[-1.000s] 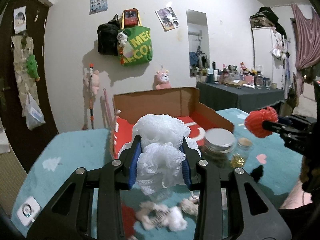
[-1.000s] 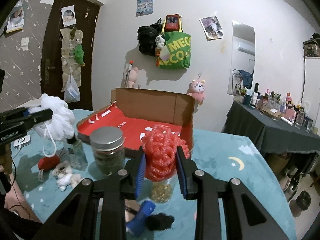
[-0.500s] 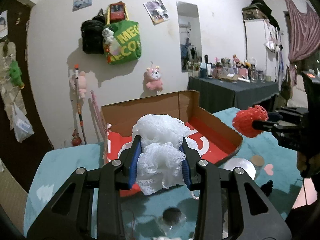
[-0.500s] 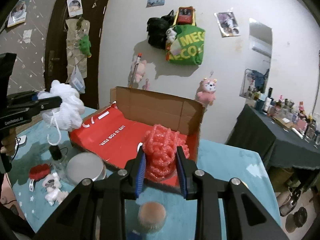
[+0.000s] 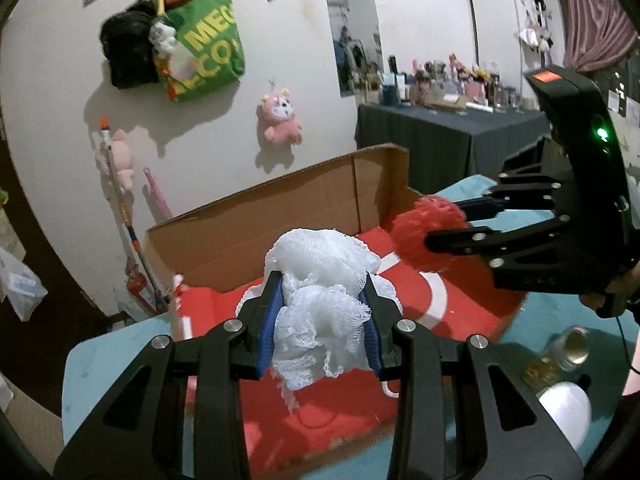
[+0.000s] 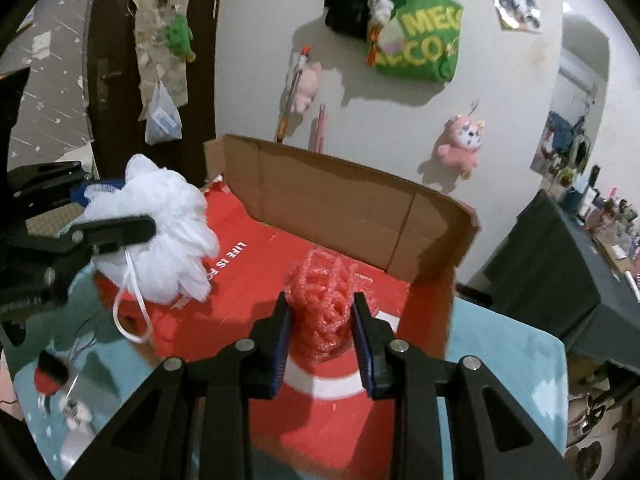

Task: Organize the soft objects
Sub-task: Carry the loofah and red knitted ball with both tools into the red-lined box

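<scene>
White sponge (image 5: 320,304): frilly netted mesh, bunched and roundish, no clear long axis; cord loop (image 6: 132,312) hangs down. Left gripper (image 5: 320,320) pinches it above the box (image 5: 280,216), brown cardboard walls, red floor. Red sponge (image 6: 326,304), coarse netted mesh, lumpy, is pinched by the right gripper (image 6: 324,332) over the same box. Teal surface (image 6: 508,352) beneath; glass jar (image 5: 568,354) beside the box.

open red floor of the cardboard box (image 6: 248,280) bare below both sponges, tall back flap (image 5: 280,216) walls the far side, right side wall (image 6: 436,320) low, jar (image 5: 568,352) and lid (image 5: 566,412) crowd the table (image 5: 100,364) beside it
</scene>
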Available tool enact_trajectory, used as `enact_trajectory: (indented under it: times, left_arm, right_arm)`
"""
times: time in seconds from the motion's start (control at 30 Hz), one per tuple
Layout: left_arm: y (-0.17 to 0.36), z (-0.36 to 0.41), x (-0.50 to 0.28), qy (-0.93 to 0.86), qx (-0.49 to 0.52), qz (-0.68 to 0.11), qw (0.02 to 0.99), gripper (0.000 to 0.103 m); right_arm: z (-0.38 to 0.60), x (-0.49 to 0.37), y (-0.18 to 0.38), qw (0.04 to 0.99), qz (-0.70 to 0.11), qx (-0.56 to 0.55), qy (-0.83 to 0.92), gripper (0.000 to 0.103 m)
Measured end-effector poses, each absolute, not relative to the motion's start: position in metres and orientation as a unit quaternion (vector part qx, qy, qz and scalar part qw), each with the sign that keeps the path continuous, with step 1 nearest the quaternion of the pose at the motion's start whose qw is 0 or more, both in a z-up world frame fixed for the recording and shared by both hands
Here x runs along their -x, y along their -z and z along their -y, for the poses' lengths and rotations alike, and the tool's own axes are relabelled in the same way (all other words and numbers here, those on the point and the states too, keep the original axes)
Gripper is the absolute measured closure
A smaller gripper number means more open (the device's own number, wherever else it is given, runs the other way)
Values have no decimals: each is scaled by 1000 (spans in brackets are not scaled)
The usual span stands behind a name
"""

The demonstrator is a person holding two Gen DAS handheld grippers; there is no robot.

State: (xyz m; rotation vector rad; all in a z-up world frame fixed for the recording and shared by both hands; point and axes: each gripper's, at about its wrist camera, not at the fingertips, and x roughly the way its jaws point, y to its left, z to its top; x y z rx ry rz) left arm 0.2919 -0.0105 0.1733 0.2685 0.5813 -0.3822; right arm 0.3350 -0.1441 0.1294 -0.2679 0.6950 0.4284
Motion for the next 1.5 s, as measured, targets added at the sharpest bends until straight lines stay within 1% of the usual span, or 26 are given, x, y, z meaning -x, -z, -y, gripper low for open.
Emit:
enact_trajectory:
  times: [0.27, 0.4, 0.57, 0.73, 0.77, 0.83, 0.87, 0.97, 1.07, 1.13, 1.2, 1.3, 1.37, 1.43, 1.5]
  left_arm:
    - [-136, 20, -384, 187, -133, -333, 915, 69]
    - [-116, 21, -419, 182, -127, -361, 906, 69]
    - [-101, 26, -436, 178, -132, -375, 900, 69]
    - [-96, 28, -438, 176, -137, -372, 901, 63]
    - [-96, 28, -437, 176, -137, -371, 902, 60]
    - [-96, 26, -437, 177, -136, -369, 902, 57]
    - [-96, 25, -436, 177, -135, -369, 902, 53]
    - [-97, 24, -436, 179, -137, -371, 901, 45]
    - [-98, 23, -434, 172, -143, -370, 902, 40]
    - [-98, 21, -434, 169, -144, -372, 902, 36]
    - [-99, 20, -434, 164, -143, -371, 903, 30]
    - [-99, 17, -434, 160, -139, -373, 903, 28]
    - [-100, 15, -434, 159, -137, -374, 903, 27]
    - [-101, 14, -433, 157, -135, -376, 903, 24]
    - [-103, 13, -431, 157, -133, -372, 905, 23]
  right_arm:
    - [133, -431, -93, 880, -423, 104, -189, 72]
    - [130, -456, -79, 872, -445, 97, -178, 72]
    - [126, -473, -63, 865, -465, 95, -163, 72]
    - [124, -475, -62, 865, -465, 102, -160, 69]
    - [125, -473, -63, 864, -466, 102, -160, 68]
    - [126, -476, -61, 863, -468, 100, -159, 66]
    - [126, -477, -61, 863, -470, 98, -160, 66]
    - [128, -478, -61, 862, -473, 94, -158, 63]
    - [130, -483, -61, 859, -478, 90, -158, 55]
    - [131, -486, -59, 858, -482, 91, -156, 53]
    - [132, -486, -57, 856, -486, 93, -154, 49]
    - [134, -487, -56, 855, -489, 92, -150, 40]
    - [135, -487, -56, 855, -489, 90, -148, 39]
    - [137, -487, -58, 856, -489, 85, -147, 38]
    - [139, -486, -61, 859, -485, 82, -143, 32]
